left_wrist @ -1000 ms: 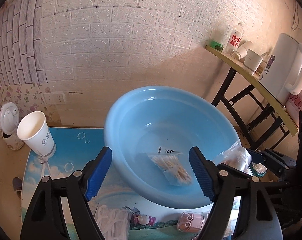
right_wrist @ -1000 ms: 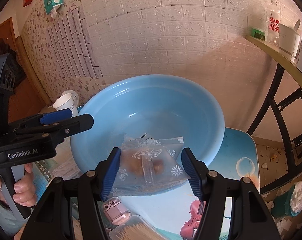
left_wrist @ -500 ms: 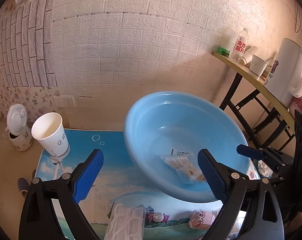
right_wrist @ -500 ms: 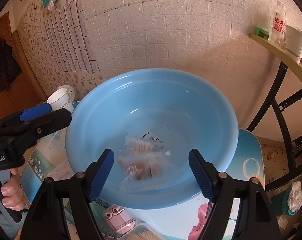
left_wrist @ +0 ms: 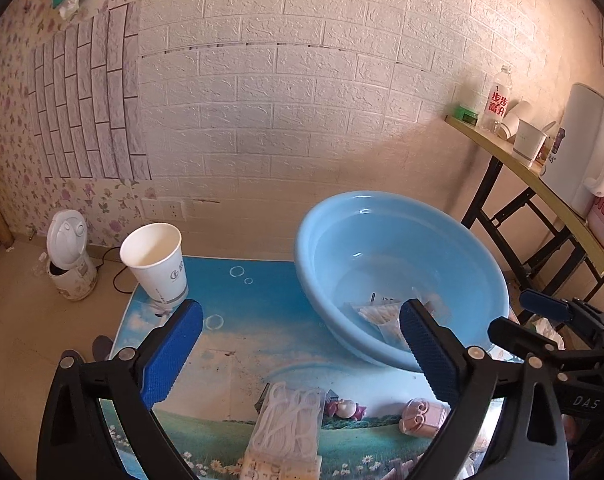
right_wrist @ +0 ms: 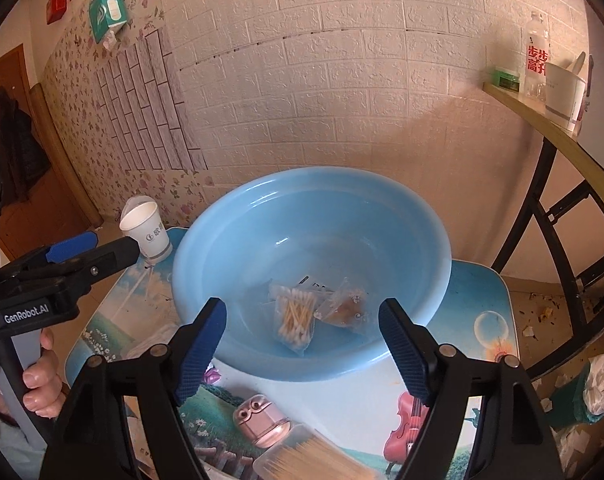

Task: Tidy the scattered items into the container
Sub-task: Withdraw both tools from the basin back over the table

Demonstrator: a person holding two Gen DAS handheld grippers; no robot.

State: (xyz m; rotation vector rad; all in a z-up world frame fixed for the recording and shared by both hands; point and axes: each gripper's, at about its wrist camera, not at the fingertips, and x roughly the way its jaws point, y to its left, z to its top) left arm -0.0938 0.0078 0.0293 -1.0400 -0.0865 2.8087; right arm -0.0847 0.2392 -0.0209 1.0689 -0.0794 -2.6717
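Blue basin (right_wrist: 314, 216): set on the picture-printed table (left_wrist: 261, 304); serves as the container. Already deposited inside: a cotton swab packet (right_wrist: 295, 316) and a clear snack pouch (right_wrist: 346, 310), lying side by side.

Left outside on the table: paper cup (left_wrist: 155, 264), floss-pick bag (left_wrist: 287, 420), toothpick box (right_wrist: 314, 460), pink case (right_wrist: 261, 420).

Left gripper (left_wrist: 297, 356): jaws just opened wide, nothing held. Right gripper (right_wrist: 302, 352): jaws lately spread, nothing between them.

Progress is judged partial.
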